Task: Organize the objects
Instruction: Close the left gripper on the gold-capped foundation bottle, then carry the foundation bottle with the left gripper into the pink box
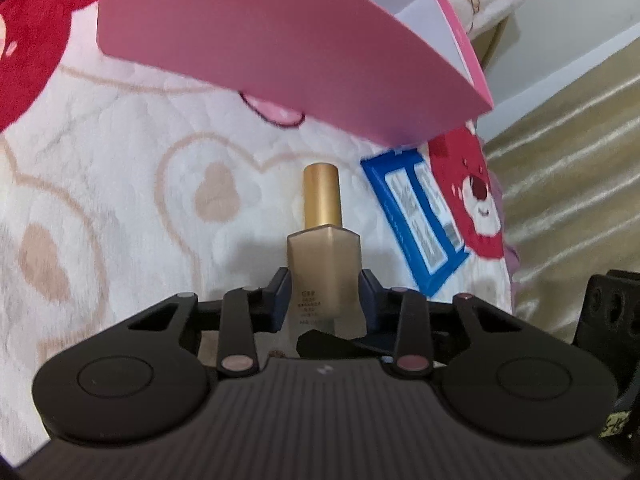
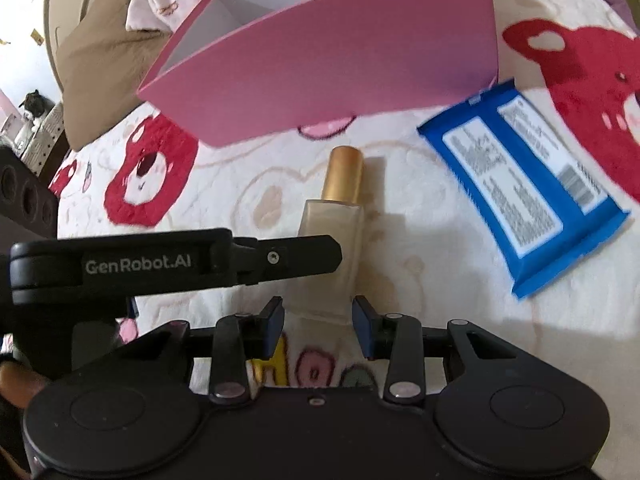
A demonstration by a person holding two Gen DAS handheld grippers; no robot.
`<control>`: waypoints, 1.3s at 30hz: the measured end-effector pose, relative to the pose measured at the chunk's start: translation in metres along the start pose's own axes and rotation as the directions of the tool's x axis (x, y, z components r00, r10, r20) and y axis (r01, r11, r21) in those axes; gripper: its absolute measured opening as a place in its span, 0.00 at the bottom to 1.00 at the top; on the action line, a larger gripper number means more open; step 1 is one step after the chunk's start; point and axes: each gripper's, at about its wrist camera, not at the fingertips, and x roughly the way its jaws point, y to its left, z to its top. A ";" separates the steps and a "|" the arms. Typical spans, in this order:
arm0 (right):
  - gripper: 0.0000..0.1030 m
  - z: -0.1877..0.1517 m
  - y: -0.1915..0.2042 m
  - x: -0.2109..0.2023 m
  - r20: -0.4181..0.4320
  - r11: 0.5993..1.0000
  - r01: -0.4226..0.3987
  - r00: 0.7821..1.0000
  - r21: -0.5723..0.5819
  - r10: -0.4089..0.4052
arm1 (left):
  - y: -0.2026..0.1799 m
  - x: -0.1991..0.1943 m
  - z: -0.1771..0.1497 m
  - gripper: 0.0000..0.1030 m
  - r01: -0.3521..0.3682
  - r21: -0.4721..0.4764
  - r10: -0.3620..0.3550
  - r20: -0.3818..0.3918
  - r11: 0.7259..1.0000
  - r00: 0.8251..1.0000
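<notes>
A frosted beige foundation bottle (image 1: 324,264) with a gold cap lies on the bear-print blanket (image 1: 120,200), cap pointing away. My left gripper (image 1: 325,284) is shut on the bottle's body, a blue pad pressed against each side. In the right wrist view the bottle (image 2: 332,232) lies just ahead, and one of the left gripper's fingers (image 2: 304,256) reaches in from the left across its middle. My right gripper (image 2: 319,312) stands open at the bottle's base, its pads flanking it with a small gap on the left.
An open pink box (image 1: 280,40) (image 2: 340,68) with a white inside stands beyond the bottle. A blue packet (image 1: 420,216) (image 2: 528,196) with white labels lies to the right. A brown pillow (image 2: 96,72) sits far left. The bed's edge drops off at the right in the left wrist view.
</notes>
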 end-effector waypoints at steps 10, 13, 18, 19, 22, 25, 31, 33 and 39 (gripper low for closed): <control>0.40 -0.010 -0.013 0.009 0.048 1.000 -0.013 0.999 0.005 0.012 | -0.006 0.010 -0.003 0.47 -0.034 0.053 0.032 0.025 0.998 0.999; 0.39 -0.013 -0.020 0.008 0.069 0.999 -0.048 0.997 0.015 0.047 | -0.012 0.010 -0.004 0.39 -0.038 0.092 0.034 0.043 0.995 0.999; 0.40 -0.017 -0.019 0.003 0.085 0.999 -0.052 0.995 0.013 0.051 | -0.020 0.006 -0.003 0.37 -0.035 0.121 0.030 0.048 0.992 0.998; 0.41 -0.017 -0.014 0.002 0.081 0.999 -0.036 0.996 0.001 0.036 | -0.021 0.004 -0.002 0.37 -0.035 0.116 0.031 0.040 0.993 0.999; 0.41 -0.016 -0.008 -0.002 0.049 1.000 -0.017 0.999 0.012 0.016 | -0.026 -0.002 0.000 0.37 -0.044 0.102 0.045 0.000 0.994 0.999; 0.41 -0.017 -0.003 -0.012 0.021 0.999 -0.025 0.999 0.043 0.024 | -0.035 -0.012 -0.001 0.37 -0.063 0.112 0.068 -0.035 0.992 0.997; 0.41 -0.015 0.021 -0.041 -0.005 1.000 -0.013 1.000 0.028 0.013 | -0.058 -0.045 0.001 0.37 -0.080 0.140 0.090 -0.064 0.987 0.994; 0.41 -0.010 0.029 -0.052 -0.007 1.000 -0.021 1.000 0.021 0.021 | -0.061 -0.060 0.004 0.37 -0.067 0.129 0.073 -0.048 0.989 0.996; 0.41 0.007 0.062 -0.084 0.013 0.997 -0.037 0.999 -0.067 0.038 | -0.069 -0.108 0.013 0.37 -0.040 0.123 0.037 0.026 0.992 0.999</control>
